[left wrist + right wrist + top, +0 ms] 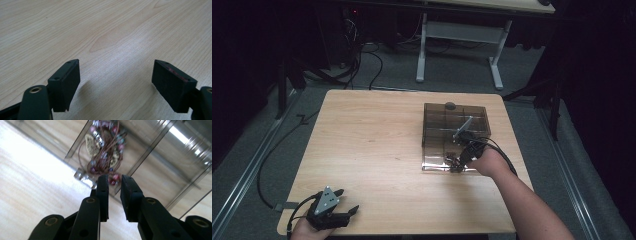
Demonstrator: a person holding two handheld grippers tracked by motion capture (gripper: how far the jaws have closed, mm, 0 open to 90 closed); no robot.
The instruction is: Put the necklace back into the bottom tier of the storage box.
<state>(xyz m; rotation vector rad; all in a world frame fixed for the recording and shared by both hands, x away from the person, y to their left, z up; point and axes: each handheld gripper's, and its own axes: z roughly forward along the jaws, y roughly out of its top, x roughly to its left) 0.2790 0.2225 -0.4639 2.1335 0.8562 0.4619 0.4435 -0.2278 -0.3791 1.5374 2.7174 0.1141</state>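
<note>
A pale wood-grain table (377,150) stands in a dark room, with a clear smoky plastic compartment box (455,135) on its right half. My right gripper (114,180) hovers over the box's near edge, jaws drawn close with a narrow gap and nothing between them. Just ahead lies a tangled bundle of brown cord and reddish beads (105,147) in a near compartment. My left gripper (116,75) rests at the table's near-left corner, jaws spread wide over bare wood.

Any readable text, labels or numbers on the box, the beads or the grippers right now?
None readable. The clear compartment box, the beaded string inside it, the left gripper, the right gripper and the table show no legible words, numbers or signs; the beads are too blurred to tell.
</note>
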